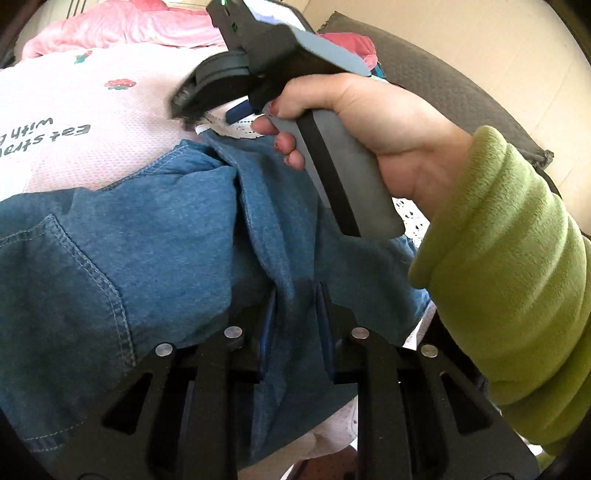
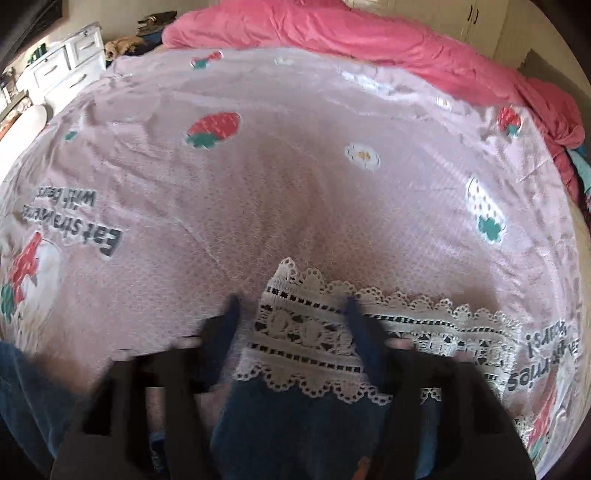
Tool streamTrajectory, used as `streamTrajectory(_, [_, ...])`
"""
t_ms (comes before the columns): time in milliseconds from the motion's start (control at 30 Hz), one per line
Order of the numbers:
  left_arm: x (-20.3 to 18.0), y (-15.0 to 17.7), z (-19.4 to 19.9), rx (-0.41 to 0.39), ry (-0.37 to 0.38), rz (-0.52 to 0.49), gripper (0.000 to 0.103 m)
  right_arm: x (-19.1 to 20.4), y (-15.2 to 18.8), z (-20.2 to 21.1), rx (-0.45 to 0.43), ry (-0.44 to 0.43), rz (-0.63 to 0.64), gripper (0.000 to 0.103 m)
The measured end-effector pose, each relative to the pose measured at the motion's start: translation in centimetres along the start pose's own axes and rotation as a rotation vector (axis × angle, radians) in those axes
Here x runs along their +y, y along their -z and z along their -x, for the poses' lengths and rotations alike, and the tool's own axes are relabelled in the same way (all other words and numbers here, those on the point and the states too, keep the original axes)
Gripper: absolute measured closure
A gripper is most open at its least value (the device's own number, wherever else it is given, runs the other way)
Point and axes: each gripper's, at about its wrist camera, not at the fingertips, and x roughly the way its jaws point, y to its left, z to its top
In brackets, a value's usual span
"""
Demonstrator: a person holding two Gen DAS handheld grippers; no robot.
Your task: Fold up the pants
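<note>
Blue denim pants (image 1: 155,236) with a white lace hem (image 2: 314,332) lie on a pink strawberry-print bedsheet (image 2: 295,177). My left gripper (image 1: 295,291) is shut on a raised fold of the denim near the middle of the pants. My right gripper (image 2: 291,306) is open, its blue fingers (image 2: 229,325) on either side of the lace hem, low over the sheet. In the left wrist view the right gripper (image 1: 207,110) sits at the far end of the pants, held by a hand in a green sleeve (image 1: 517,266).
A rumpled pink blanket (image 2: 369,29) lies along the far side of the bed. White drawers (image 2: 62,62) stand at the far left. A dark chair (image 1: 443,81) stands to the right of the bed.
</note>
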Motion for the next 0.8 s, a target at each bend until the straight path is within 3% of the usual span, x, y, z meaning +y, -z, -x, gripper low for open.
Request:
streamTrajectory(33, [0.1,0.0,0.1,-0.001,-0.002,0.001,0.089,-0.3,0.0,-0.1,-0.007,-0.01,0.001,0.071])
streamTrajectory(100, [0.3,-0.1,0.5,-0.005,-0.003,0.003,0.089,-1.2,0.3,0.4,-0.035,-0.061,-0.022,0.093])
streamTrajectory(300, [1.5,-0.1,1.5,-0.019,-0.008,0.018,0.089,-5.2,2.9,5.7,-0.161,-0.115,-0.117,0.095])
streamTrajectory(500, [1.6,-0.2,1.9,-0.036,-0.047,-0.011,0.089,-11.1,8.4,12.1,-0.262,-0.144,-0.254,0.095])
streamTrajectory(600, [1.2,0.0,2.4,-0.049,-0.065,-0.016,0.097,-13.9,12.3,14.8,-0.287,-0.155,-0.332,0.095])
streamTrajectory(800, [0.6,1.2,3.2,-0.064,-0.084,-0.094,0.098,-16.2,20.8,18.2,-0.281,-0.176,-0.447,0.095])
